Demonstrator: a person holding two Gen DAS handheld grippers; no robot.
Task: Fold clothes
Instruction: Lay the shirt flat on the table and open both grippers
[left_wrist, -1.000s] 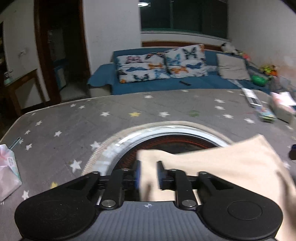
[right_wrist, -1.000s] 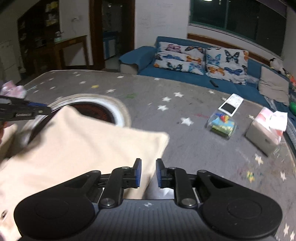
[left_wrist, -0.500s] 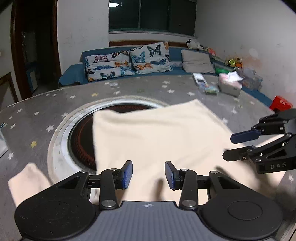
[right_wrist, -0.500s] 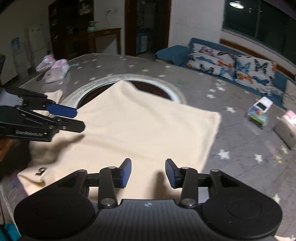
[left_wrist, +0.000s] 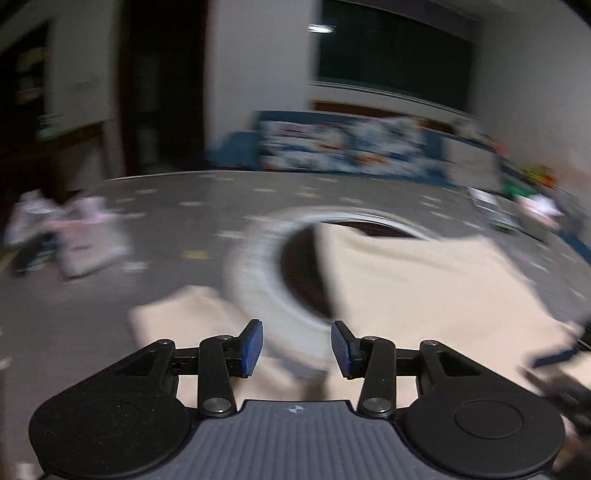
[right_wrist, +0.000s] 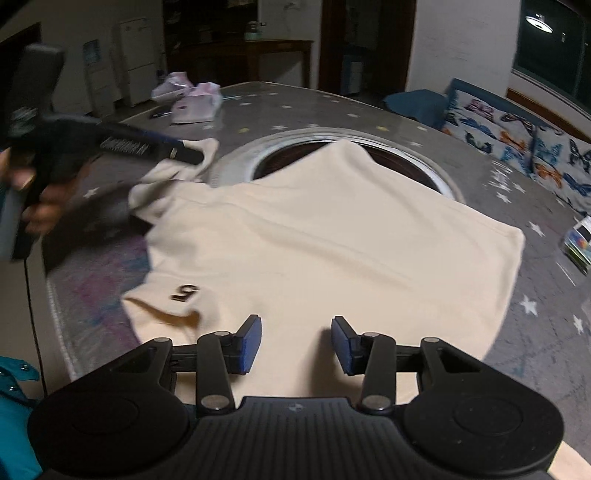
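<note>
A cream shirt lies spread flat on the grey star-patterned table, partly covering the round ring opening. A small black "5" mark shows near its close left edge. My right gripper is open just above the shirt's near hem, holding nothing. The left wrist view is motion-blurred. In it my left gripper is open above the ring, between the loose sleeve and the shirt body. The right wrist view shows the left gripper, held by a hand, over the sleeve.
Pink tissue packs sit at the table's far left. A small colourful box lies at the right edge. A blue sofa with butterfly cushions stands behind the table. A dark wooden desk is against the back wall.
Both grippers were shut on the shirt a second ago, then let go and opened wide. The shirt now rests flat. The left gripper has swung left toward the sleeve.
</note>
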